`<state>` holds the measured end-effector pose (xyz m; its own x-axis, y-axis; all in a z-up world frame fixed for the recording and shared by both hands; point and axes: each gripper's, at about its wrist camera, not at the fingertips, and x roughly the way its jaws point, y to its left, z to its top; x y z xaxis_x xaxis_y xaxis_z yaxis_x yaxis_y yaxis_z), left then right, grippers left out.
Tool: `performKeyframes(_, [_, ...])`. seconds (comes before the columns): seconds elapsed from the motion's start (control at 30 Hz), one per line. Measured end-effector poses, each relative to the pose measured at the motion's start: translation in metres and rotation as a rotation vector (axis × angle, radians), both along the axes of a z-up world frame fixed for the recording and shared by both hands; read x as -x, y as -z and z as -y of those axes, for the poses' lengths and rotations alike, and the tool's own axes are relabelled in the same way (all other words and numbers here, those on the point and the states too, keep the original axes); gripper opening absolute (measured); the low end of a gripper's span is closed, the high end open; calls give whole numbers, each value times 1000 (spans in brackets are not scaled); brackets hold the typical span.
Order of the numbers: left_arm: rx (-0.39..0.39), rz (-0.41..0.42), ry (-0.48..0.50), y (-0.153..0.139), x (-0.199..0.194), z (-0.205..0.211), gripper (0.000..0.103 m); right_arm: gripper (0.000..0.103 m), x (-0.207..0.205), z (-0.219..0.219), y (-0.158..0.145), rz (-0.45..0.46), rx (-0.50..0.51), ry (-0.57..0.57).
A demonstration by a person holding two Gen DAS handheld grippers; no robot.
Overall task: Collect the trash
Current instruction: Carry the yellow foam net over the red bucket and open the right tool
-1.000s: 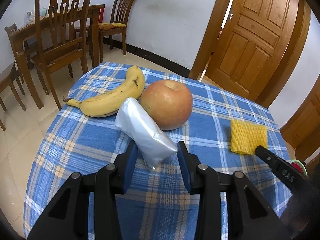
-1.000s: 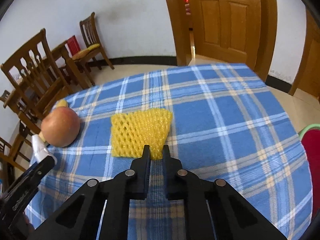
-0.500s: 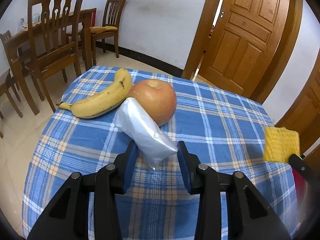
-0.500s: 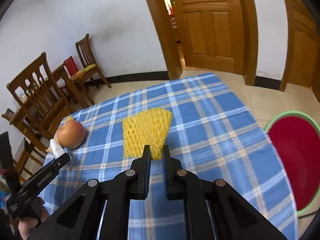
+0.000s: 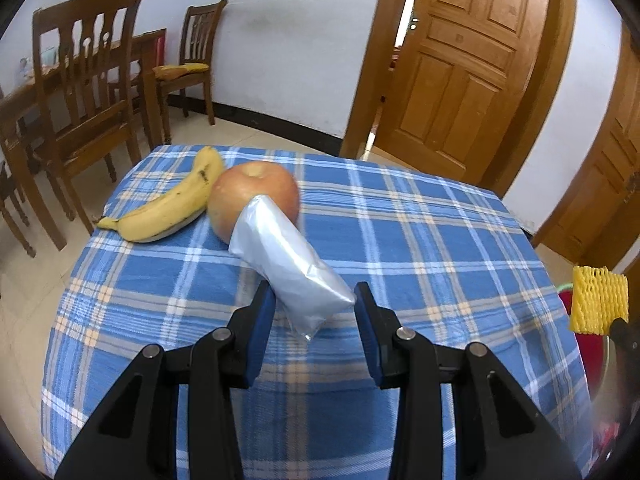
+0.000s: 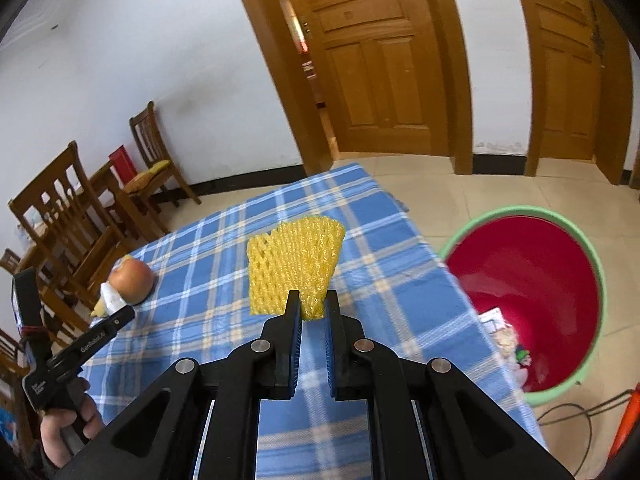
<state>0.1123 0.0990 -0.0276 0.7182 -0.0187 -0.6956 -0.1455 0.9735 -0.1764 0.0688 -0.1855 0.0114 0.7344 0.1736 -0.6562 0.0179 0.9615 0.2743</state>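
Yellow foam net [image 6: 294, 264] hangs pinched in right tool [image 6: 312, 306] tips.

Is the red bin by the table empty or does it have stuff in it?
Not empty. The red bin holds a few bits of packaging at its bottom; most of it shows bare red wall.

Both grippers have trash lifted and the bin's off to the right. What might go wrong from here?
1. The right gripper pinches only a corner of the foam net; it may slip out before it is over the bin.
2. The left gripper holds the silver wrapper by its near end, so the slick film could slide free.
3. The wrapper's far end sits near the apple and might knock it.
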Motion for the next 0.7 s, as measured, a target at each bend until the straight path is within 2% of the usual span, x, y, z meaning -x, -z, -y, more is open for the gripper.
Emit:
performKeyframes(0.3, [-20,22,65,-16,12,28,41,10,23,41,1,2,-20,80])
performKeyframes(0.7, [17,31,184,-36,28,76,41,10,48,87,6,7,-57,167])
